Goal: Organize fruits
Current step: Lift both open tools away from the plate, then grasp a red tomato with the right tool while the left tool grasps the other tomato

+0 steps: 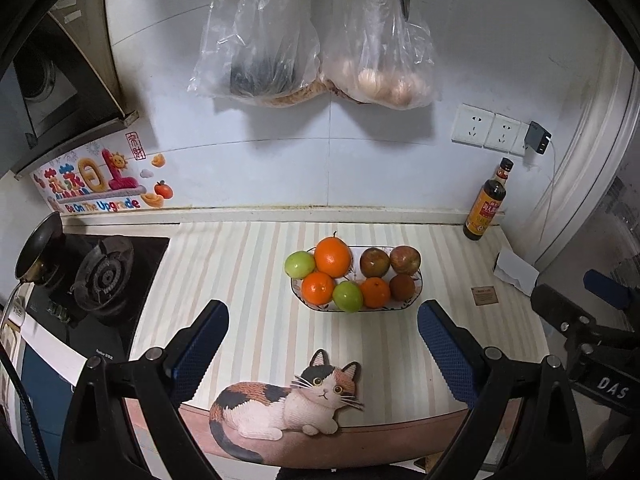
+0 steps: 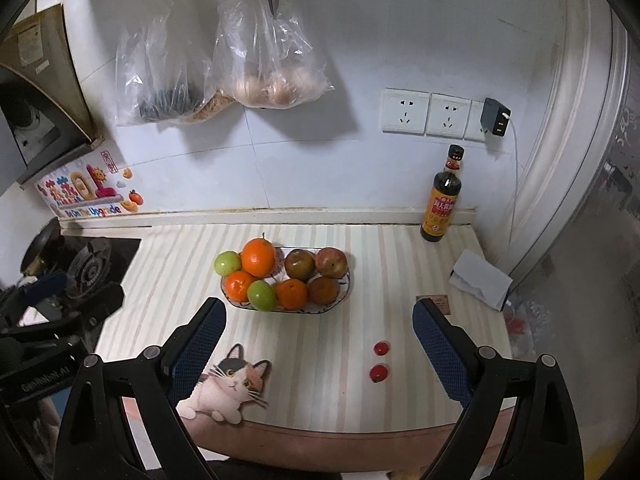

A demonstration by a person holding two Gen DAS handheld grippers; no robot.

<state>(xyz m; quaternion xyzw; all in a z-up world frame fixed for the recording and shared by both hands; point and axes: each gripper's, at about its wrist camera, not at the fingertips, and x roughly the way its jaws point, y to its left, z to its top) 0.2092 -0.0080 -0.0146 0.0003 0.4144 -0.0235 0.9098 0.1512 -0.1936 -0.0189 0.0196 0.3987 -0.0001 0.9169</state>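
Toward the back middle of the striped counter (image 2: 320, 340), a shallow plate (image 2: 347, 286) holds eight fruits: three glossy oranges, the largest (image 2: 259, 257) with a stem, two green apples (image 2: 262, 295), and three dull reddish-brown apples (image 2: 331, 262). Two small red tomatoes (image 2: 379, 372) lie apart nearer the front edge. Both the left gripper (image 1: 323, 348) and right gripper (image 2: 319, 344) hang spread wide, holding nothing.

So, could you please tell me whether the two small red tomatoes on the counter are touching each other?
Apart. The right wrist view shows the farther tomato and the nearer tomato with a strip of striped counter plainly visible between them.
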